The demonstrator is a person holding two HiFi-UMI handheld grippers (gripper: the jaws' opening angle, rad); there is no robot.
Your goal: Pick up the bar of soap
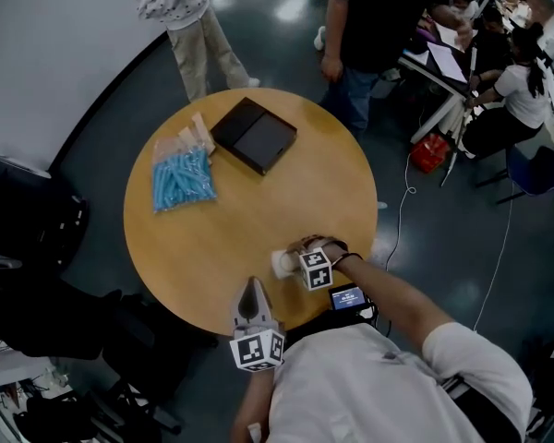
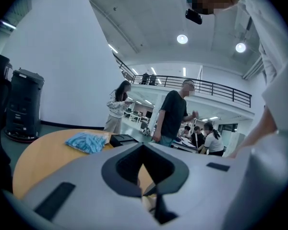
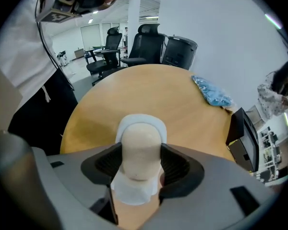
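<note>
Right tool [image 3: 140,163] released, jaws spread either side of the bar of soap [image 3: 140,143], soap lying on white dish [image 3: 133,193] on desk [image 3: 134,90]

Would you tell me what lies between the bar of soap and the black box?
Nothing: the table is bare between soap and black box, shown in the head view.

I see the bar of soap [image 3: 140,150], a cream, smooth, rounded oval, lying flat on a white dish [image 3: 129,191] near the near edge of the round tabletop [image 3: 182,104], right of its middle. It lies lengthwise between the spread tongs of the right gripper [image 3: 140,159], their pads close along both long sides.
</note>
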